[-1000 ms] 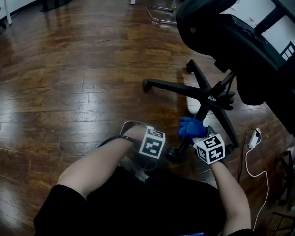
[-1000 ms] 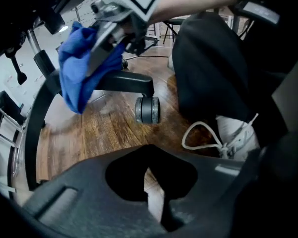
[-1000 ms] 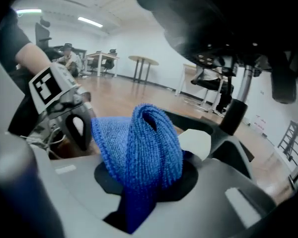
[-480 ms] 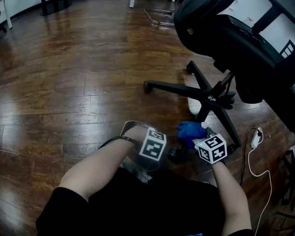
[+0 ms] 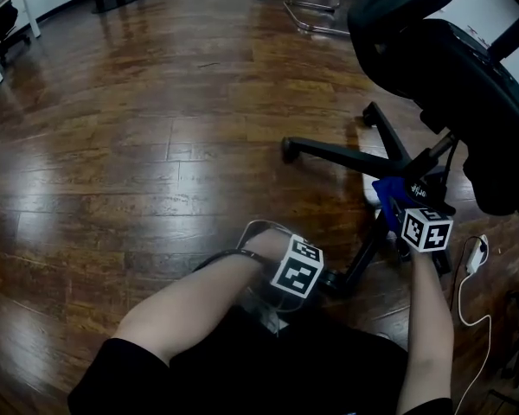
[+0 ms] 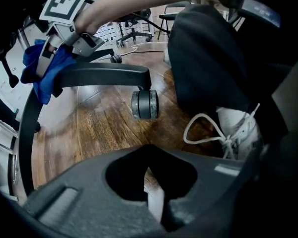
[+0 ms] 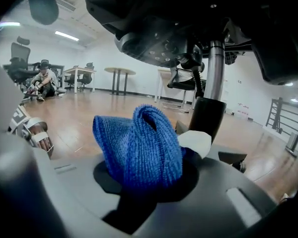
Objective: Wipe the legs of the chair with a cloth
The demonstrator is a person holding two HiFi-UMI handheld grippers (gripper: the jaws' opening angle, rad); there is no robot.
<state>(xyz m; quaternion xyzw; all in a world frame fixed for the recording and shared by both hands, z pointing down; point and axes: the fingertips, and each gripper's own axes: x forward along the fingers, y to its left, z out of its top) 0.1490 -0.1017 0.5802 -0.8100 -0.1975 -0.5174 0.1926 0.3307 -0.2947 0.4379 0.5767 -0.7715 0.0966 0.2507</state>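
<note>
1. Moved: blue cloth (image 5: 389, 190), from the caster (image 6: 144, 104) end of the chair leg (image 5: 362, 262) toward the hub (image 5: 418, 180), now at 3 o'clock.
2. Left gripper (image 6: 154, 202), 6 o'clock: fingers fully closed, empty, near the caster.
3. Right gripper (image 7: 145, 178), 3 o'clock: fingers clamped on the blue cloth, against the chair leg.

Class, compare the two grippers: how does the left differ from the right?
The left gripper is shut on nothing; the right gripper is shut on the blue cloth. The left gripper looks down at the floor by a caster; the right gripper looks outward at the chair column. Both have closed jaws.
</note>
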